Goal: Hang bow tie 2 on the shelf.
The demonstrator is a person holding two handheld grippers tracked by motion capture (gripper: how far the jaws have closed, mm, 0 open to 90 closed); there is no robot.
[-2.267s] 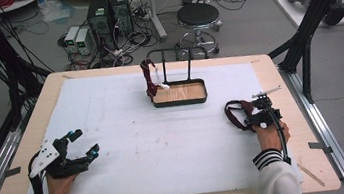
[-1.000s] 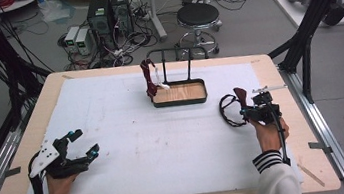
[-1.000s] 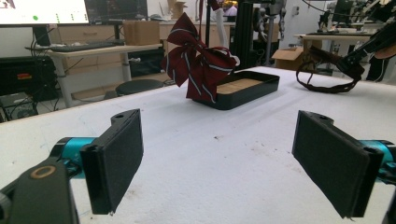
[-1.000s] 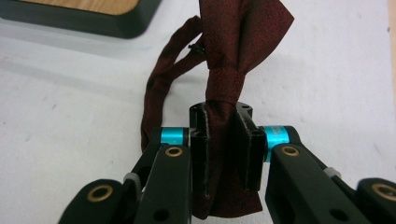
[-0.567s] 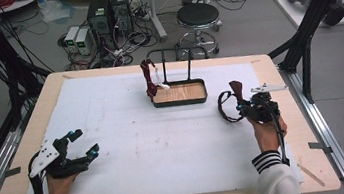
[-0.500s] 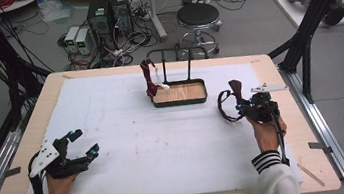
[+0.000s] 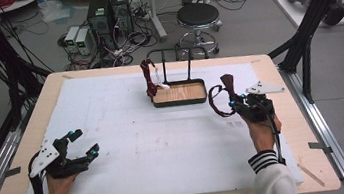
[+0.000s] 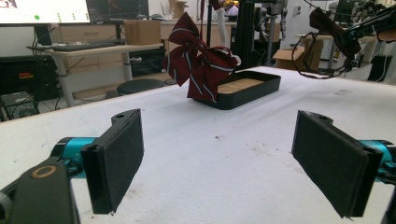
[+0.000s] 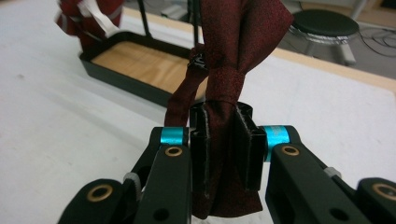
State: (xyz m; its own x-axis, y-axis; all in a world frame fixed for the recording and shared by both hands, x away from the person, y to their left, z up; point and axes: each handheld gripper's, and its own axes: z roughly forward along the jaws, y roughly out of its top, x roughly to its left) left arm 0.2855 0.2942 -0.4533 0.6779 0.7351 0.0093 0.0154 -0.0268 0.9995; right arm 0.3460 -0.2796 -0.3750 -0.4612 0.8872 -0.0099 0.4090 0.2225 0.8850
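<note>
Hands at the near edge of a white-topped desk each work a two-jaw tool. Toward the right edge, the right tool is clamped tight on a dark red bow tie, lifted clear of the surface; in the right gripper view the fabric is pinched between the black pads and rises above them, a thin black strap looping down at its side. Near the left corner, the left tool rests low over the desk with its jaws spread wide and nothing between them, as the left gripper view shows. Close to the middle of the far edge stands a black tray with a wooden floor and a black wire frame rising behind it. A second bow tie, dark red with pale stripes, hangs from that frame at the tray's left end. The held tie is just right of the tray, apart from it.
</note>
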